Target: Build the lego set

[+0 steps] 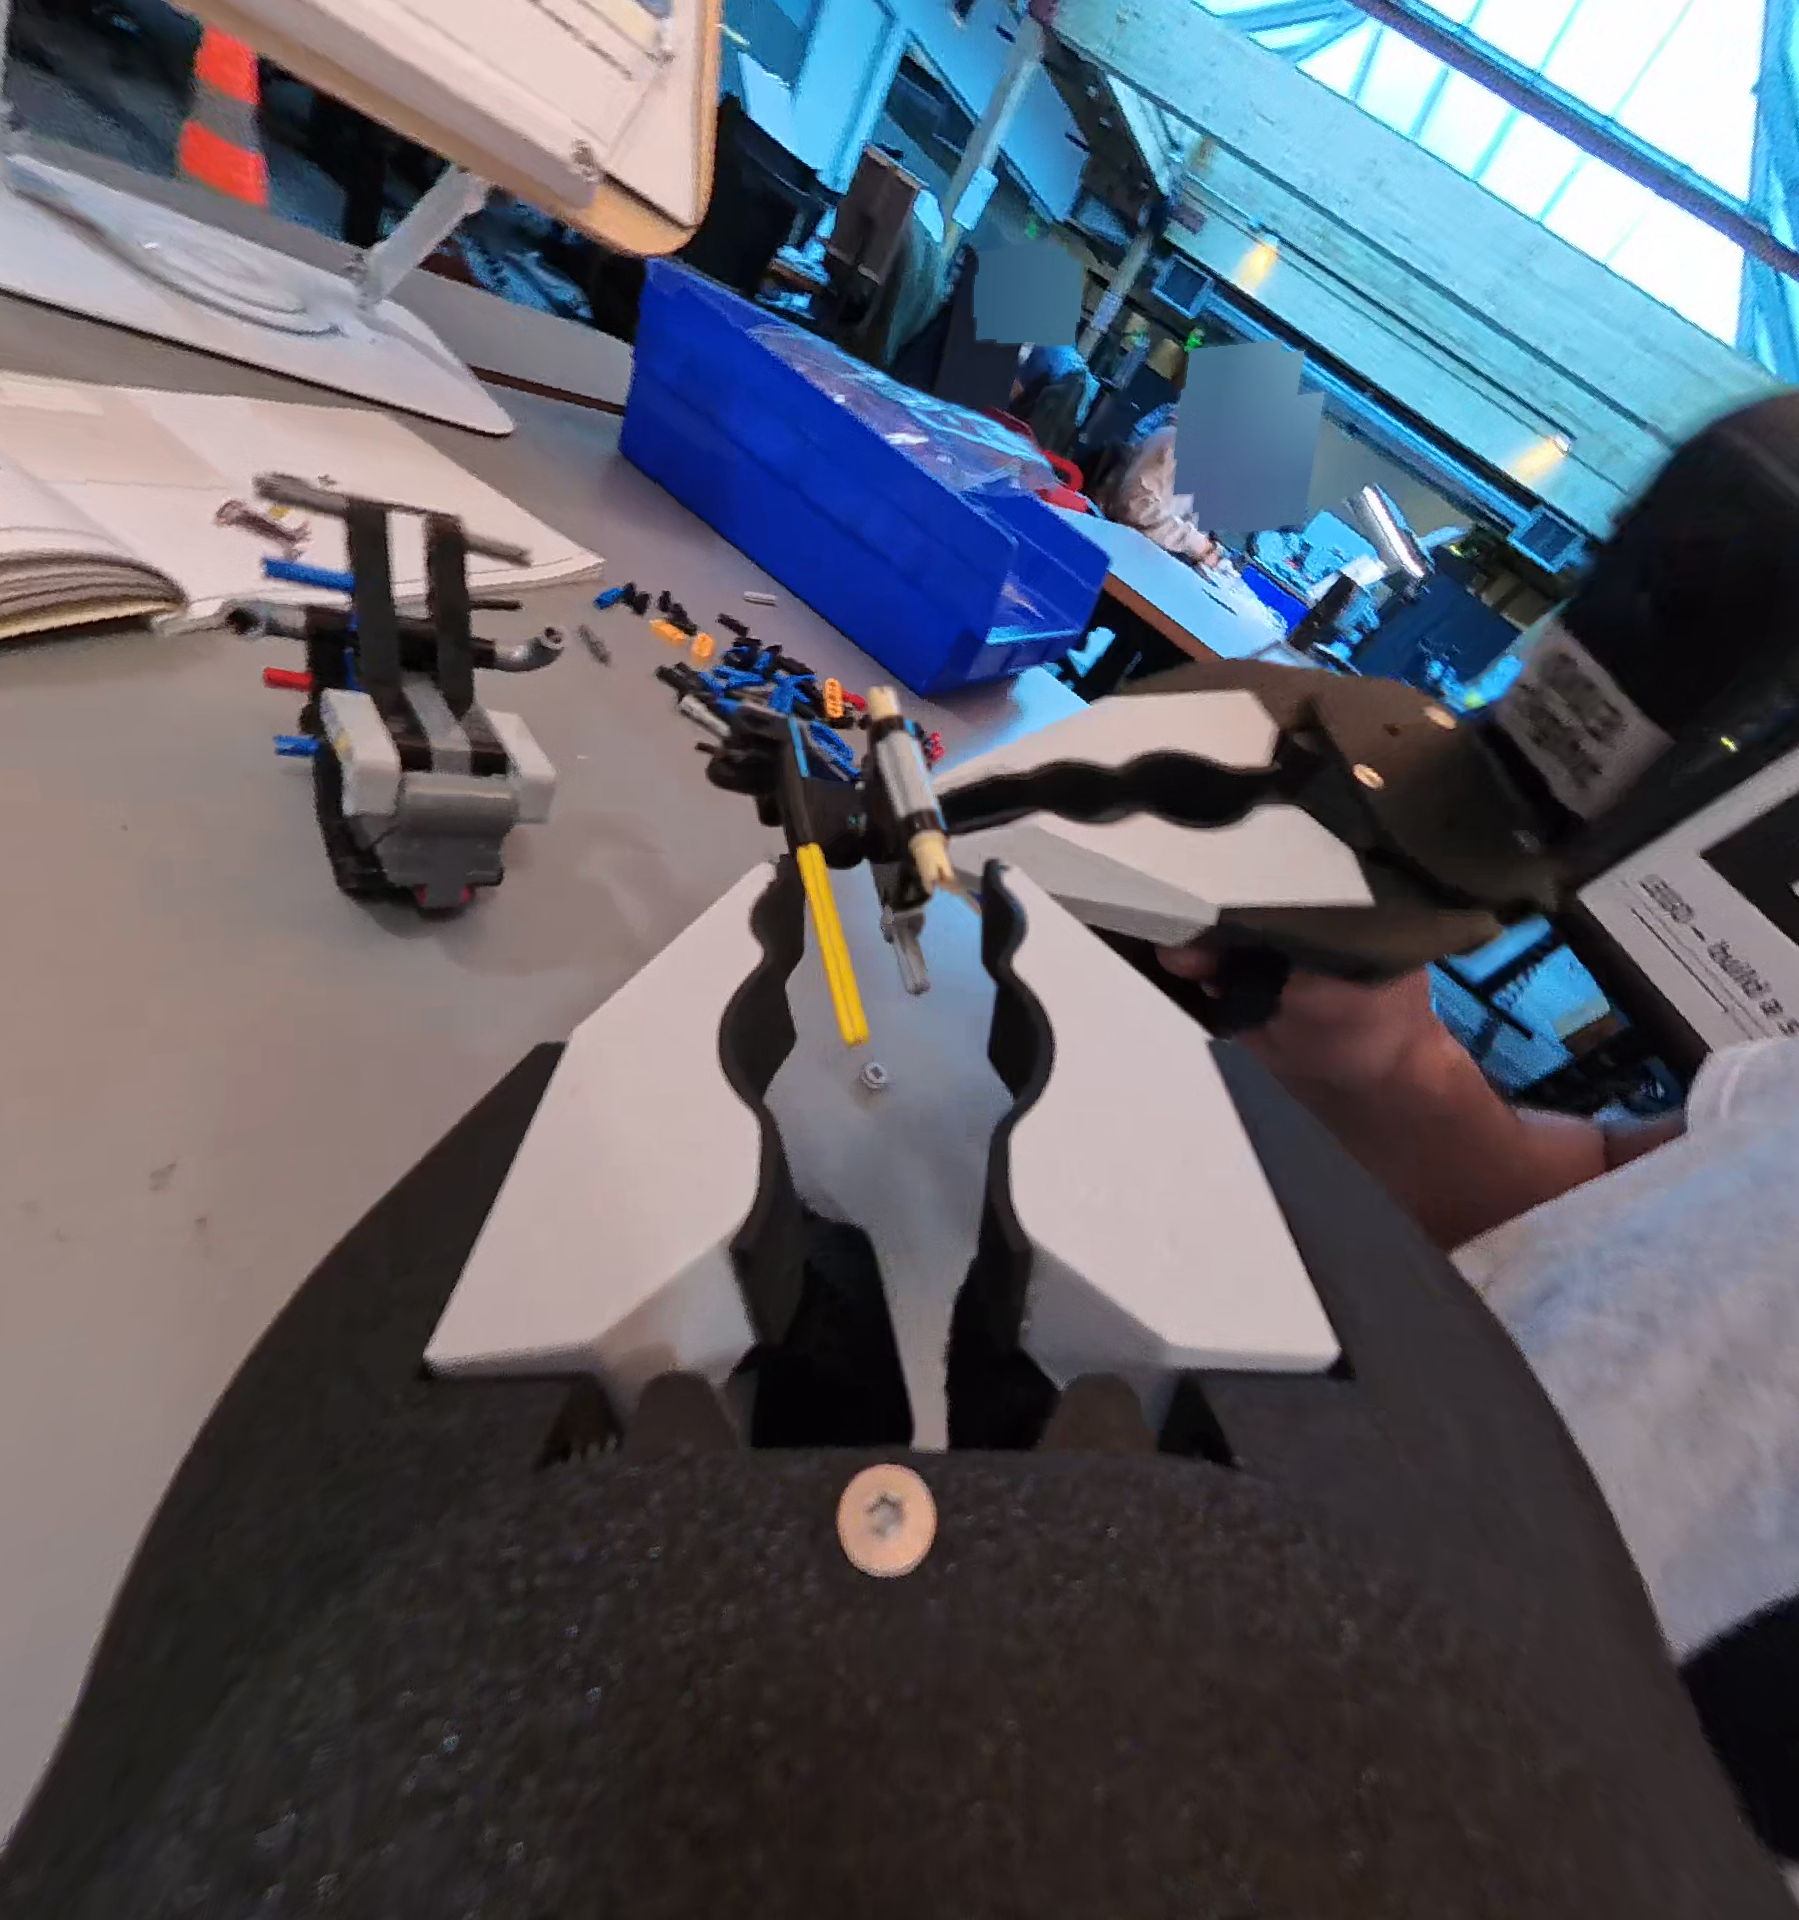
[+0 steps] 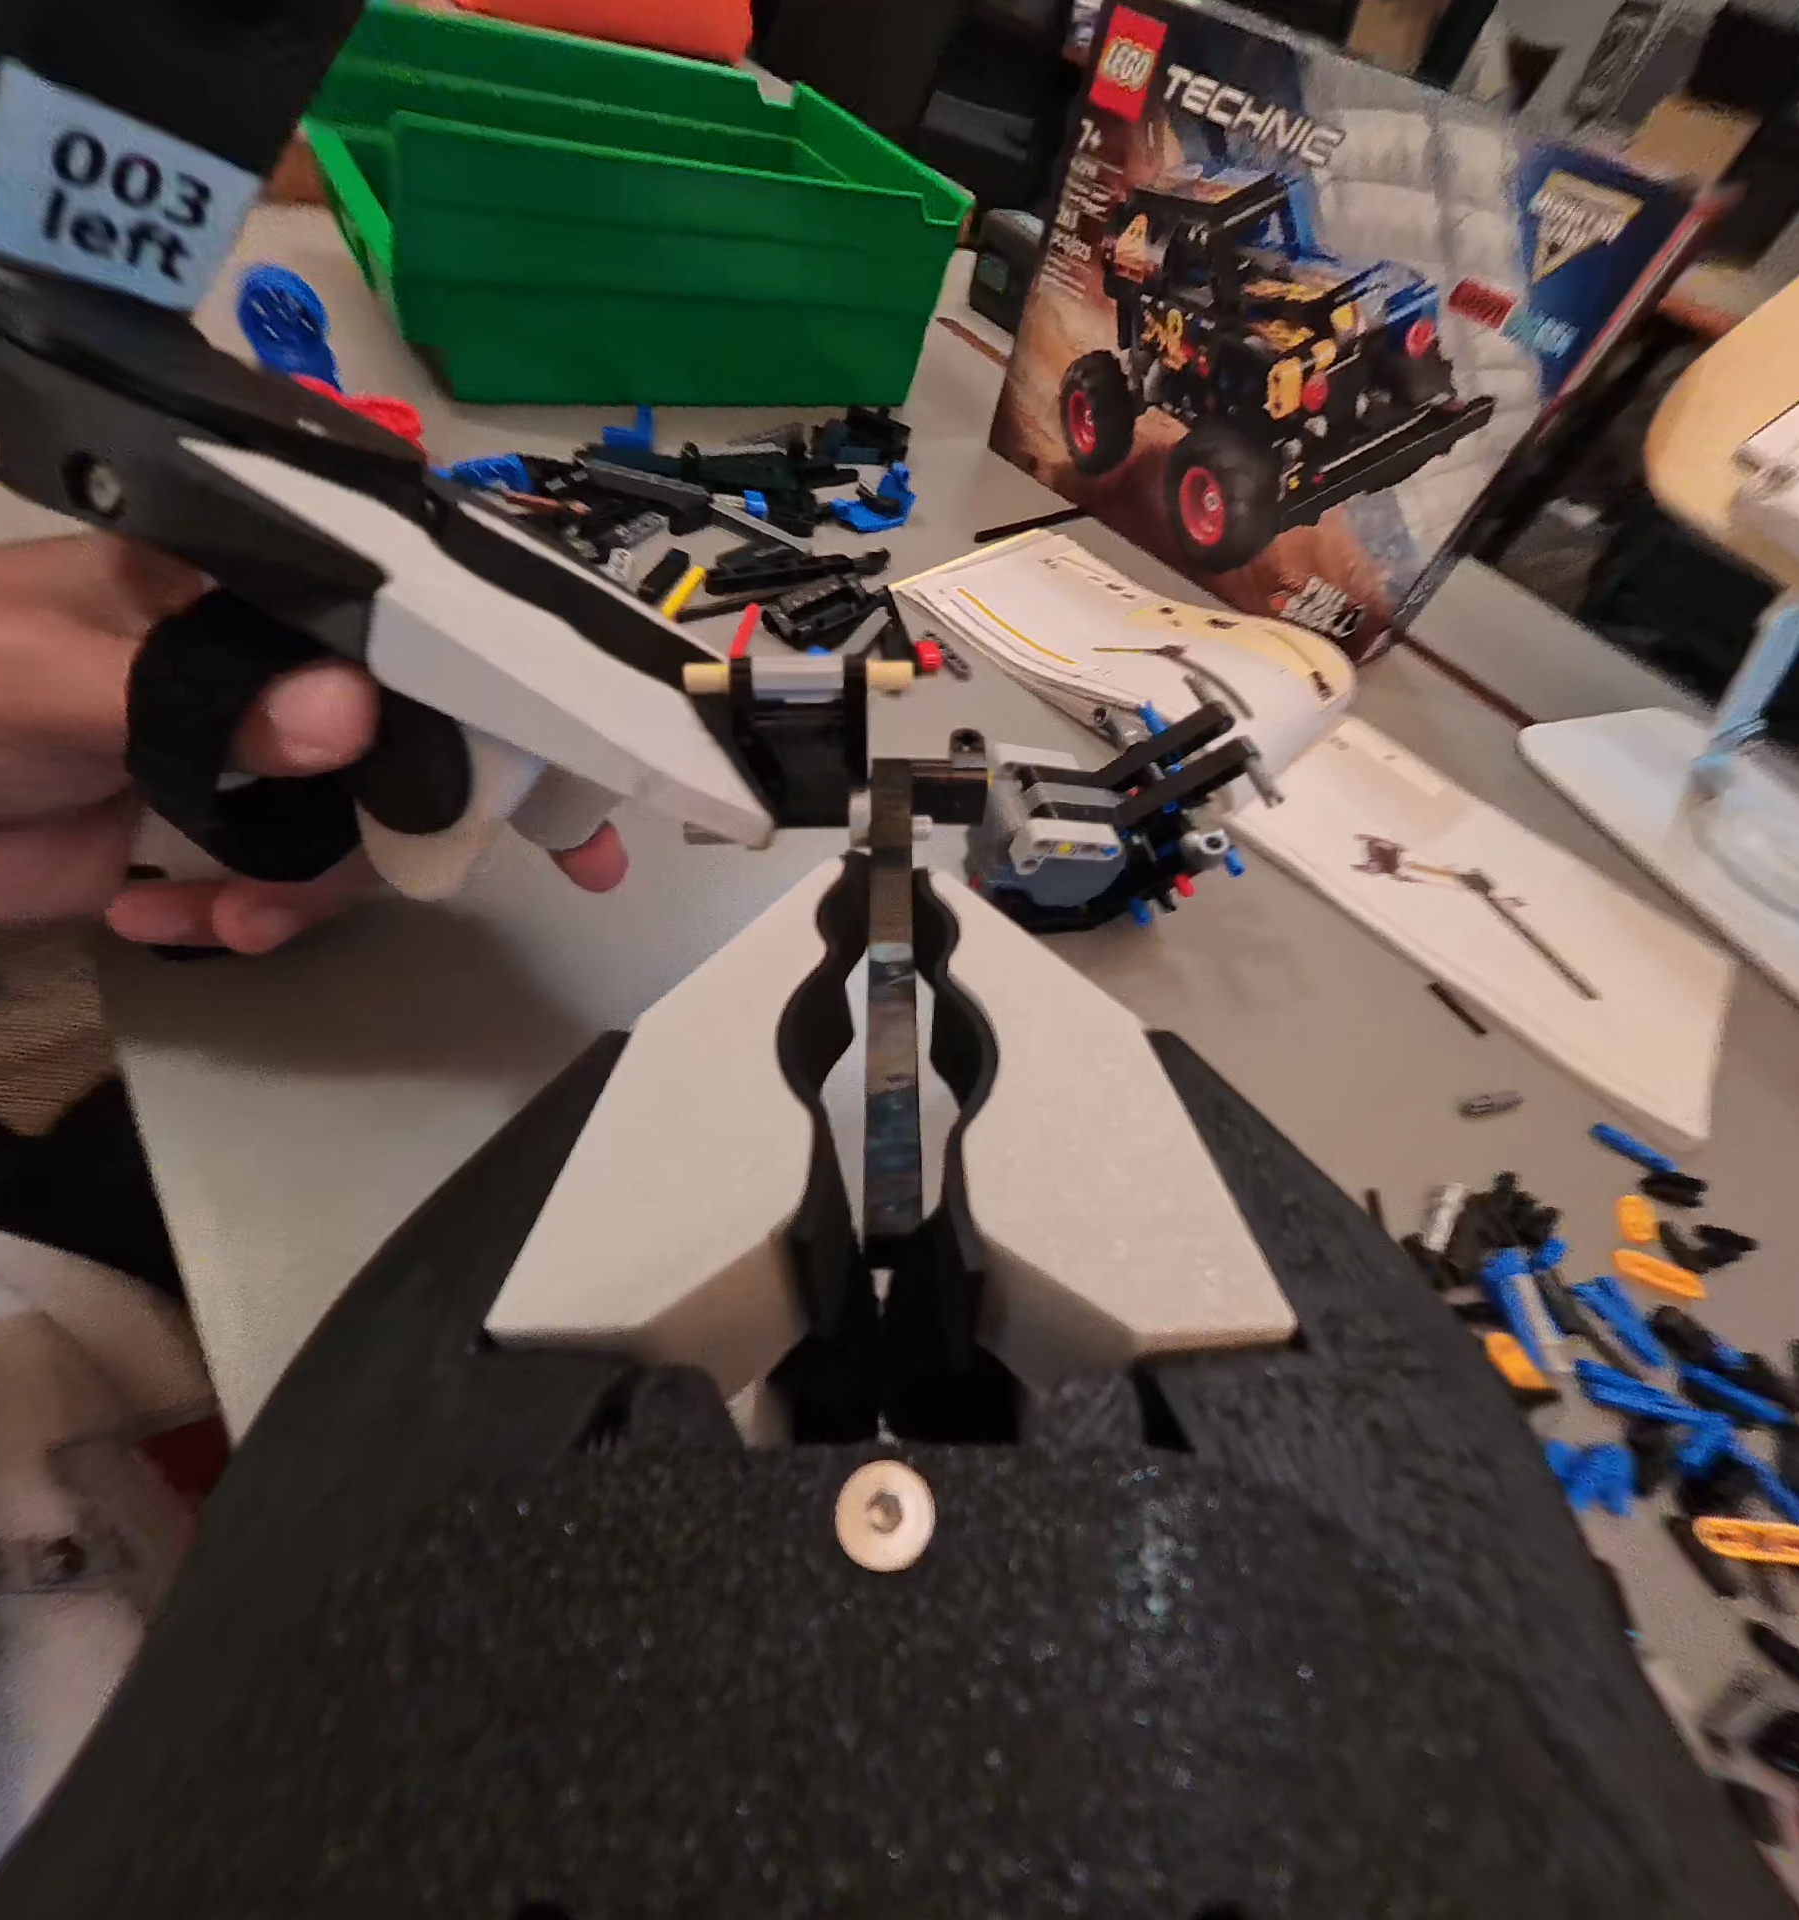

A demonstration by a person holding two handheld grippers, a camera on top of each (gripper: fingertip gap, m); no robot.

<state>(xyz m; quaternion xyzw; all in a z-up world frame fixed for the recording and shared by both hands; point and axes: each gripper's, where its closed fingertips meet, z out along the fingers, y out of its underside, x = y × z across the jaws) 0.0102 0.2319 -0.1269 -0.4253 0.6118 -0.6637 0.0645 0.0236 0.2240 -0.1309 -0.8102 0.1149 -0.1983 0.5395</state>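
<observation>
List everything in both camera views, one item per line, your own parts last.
Sub-assembly: one, black and grey with a yellow axle, at the left fingertips.
Black beam: one, between the right fingers.
Part-built chassis: one, black and grey, on the table.
Loose pieces: many, blue, black and orange, in piles.
Instruction booklet: one, white, open.
Set box: one, standing behind the booklet.
Green bins: stacked, count unclear.
Blue bin: one.
Table: one, grey.
Left gripper: black and white, grip unclear.
Right gripper: black and white, shut on the beam.
</observation>
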